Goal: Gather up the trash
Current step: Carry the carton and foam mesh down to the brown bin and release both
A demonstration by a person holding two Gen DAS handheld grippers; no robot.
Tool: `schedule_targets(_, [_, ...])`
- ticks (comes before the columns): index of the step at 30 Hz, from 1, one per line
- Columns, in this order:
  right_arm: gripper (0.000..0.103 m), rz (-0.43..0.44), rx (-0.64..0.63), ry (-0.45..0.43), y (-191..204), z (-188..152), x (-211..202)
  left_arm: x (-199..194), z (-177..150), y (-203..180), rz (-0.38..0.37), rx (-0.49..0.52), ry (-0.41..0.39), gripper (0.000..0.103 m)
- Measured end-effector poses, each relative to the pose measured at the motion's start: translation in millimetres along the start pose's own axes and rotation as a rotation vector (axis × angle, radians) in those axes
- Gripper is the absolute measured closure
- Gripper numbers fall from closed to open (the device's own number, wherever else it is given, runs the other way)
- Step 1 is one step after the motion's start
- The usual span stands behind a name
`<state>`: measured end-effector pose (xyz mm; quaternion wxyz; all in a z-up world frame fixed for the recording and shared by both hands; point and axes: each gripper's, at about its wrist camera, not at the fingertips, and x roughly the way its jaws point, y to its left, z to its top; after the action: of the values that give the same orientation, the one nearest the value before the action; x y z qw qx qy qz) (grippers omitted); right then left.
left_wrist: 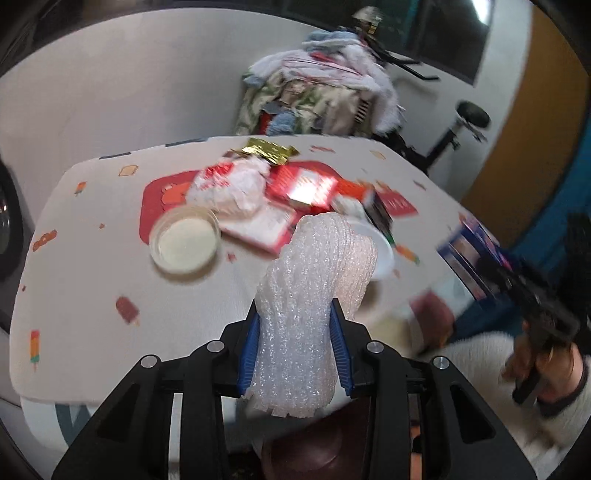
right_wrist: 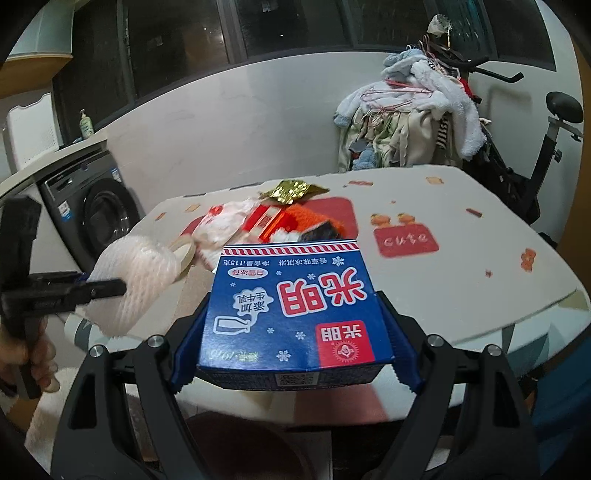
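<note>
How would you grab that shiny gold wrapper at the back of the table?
Pinch the gold wrapper by its raised, crinkled edge, coming from above and the near side. It lies fairly flat atop the trash pile, so a low side approach would hit the other packets.

Indoor light, fairly even. My left view smeared by motion blur; glare on red packet [left_wrist: 308,186]. My right view sharper, windows [right_wrist: 192,33] dark. Fisheye bends edges, corners black.
</note>
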<state>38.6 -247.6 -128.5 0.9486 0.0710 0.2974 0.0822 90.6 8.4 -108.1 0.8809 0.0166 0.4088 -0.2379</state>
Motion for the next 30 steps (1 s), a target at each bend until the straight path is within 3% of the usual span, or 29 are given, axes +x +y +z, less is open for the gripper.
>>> schedule_targets(8, [0.021, -0.006, 0.013, 0.005, 3.7, -39.0, -25.4, -1.6, -76.2, -30.2, -0.048, 0.056, 0.071, 0.068])
schedule_targets(13, [0.021, -0.016, 0.05, 0.025, 0.2, -60.3, -33.4, 12.5, -107.7, -44.7, -0.062, 0.094, 0.124, 0.067])
schedule_targets(27, [0.021, -0.019, 0.116, 0.051, -9.9, -78.3, -22.2, 43.8, -133.5, -53.0, -0.074, 0.118, 0.196, 0.065])
schedule_targets(29, [0.021, -0.017, 0.117, 0.052, -9.5, -78.5, -21.6, 45.2, -132.7, -50.5, -0.075, 0.107, 0.201, 0.059])
schedule_targets(30, [0.021, -0.015, 0.118, 0.054, -9.4, -79.0, -20.7, 44.9, -132.1, -49.0, -0.08, 0.1, 0.198, 0.047])
